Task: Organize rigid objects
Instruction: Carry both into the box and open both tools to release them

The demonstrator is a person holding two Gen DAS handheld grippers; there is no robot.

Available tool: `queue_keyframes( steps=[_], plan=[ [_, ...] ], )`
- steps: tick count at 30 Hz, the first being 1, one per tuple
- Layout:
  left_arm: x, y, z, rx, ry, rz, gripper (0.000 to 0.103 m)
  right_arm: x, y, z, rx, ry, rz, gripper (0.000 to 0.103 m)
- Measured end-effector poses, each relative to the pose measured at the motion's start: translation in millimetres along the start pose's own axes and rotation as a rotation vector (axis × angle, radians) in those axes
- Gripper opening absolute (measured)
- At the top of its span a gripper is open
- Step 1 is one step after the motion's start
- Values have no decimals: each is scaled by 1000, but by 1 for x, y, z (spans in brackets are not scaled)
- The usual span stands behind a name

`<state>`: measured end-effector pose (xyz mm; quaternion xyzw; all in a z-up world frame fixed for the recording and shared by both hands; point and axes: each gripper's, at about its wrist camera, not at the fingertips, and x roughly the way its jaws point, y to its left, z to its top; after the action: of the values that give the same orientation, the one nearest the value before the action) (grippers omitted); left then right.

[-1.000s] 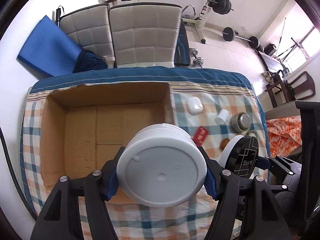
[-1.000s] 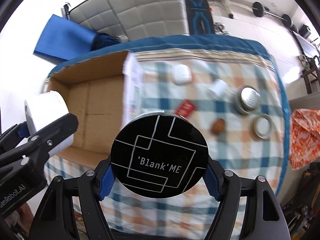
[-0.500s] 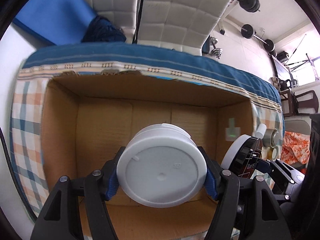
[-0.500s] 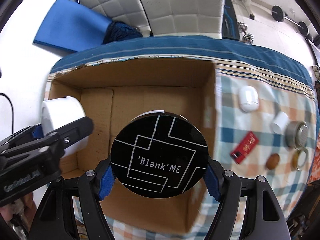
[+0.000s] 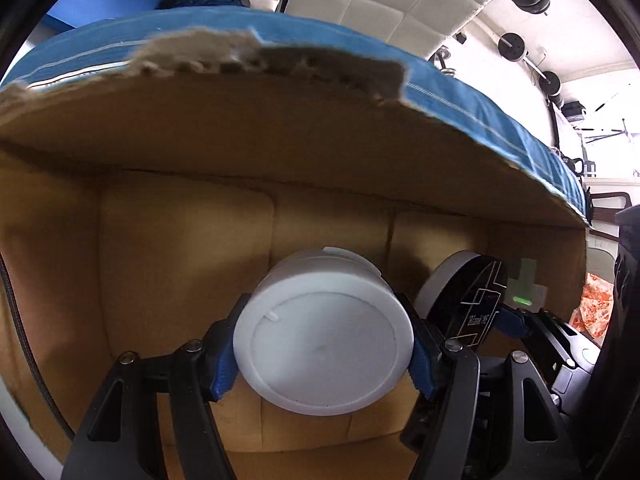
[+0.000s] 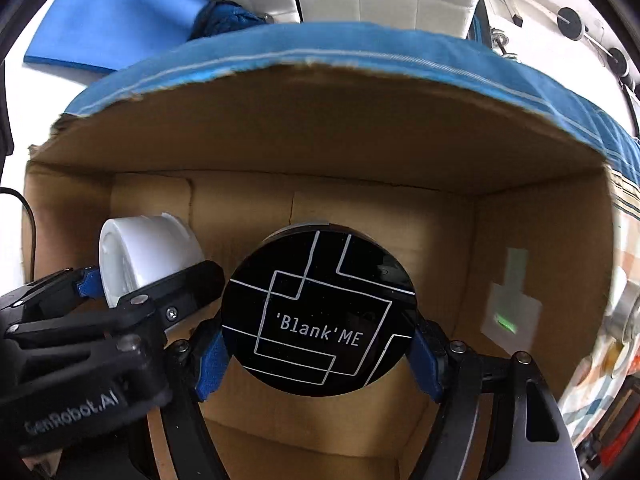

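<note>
Both grippers are down inside the box (image 5: 180, 240), side by side.

The left gripper (image 5: 324, 348) holds a white tub (image 5: 320, 340). Its jaws squeeze the round sides of the tub, and the tub's flat end faces the camera. So the tub's long way runs straight ahead from the jaws, toward the box floor. In the right wrist view the same tub (image 6: 148, 256) shows at the middle left, gripped by the left gripper (image 6: 132, 288).

The right gripper (image 6: 320, 356) holds a black tin (image 6: 320, 316) with white lines and the words 'Blank'ME on its flat face. Its jaws press the tin's round edge from both sides. In the left wrist view the tin (image 5: 468, 296) sits just right of the tub, near it. I cannot tell if they touch.

The box (image 6: 360, 160) looks empty apart from what the grippers hold. Its brown floor lies just past the tub and the tin, but I cannot tell if either one rests on it yet. A small green glow (image 6: 506, 324) shows on the right wall.

I think the next move is to set both things down and let go. The tub goes on the left, the tin on the right.
</note>
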<state>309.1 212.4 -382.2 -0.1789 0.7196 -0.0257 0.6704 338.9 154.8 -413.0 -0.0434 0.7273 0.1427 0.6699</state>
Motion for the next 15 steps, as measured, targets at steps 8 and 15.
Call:
queue_keyframes(
  steps=[8, 15],
  plan=[
    [6, 1, 3, 3, 12, 56, 66, 22, -7, 5, 15, 26, -29, 78],
    [-4, 1, -1, -20, 25, 85, 72, 21, -13, 4, 19, 42, -24, 80]
  ],
)
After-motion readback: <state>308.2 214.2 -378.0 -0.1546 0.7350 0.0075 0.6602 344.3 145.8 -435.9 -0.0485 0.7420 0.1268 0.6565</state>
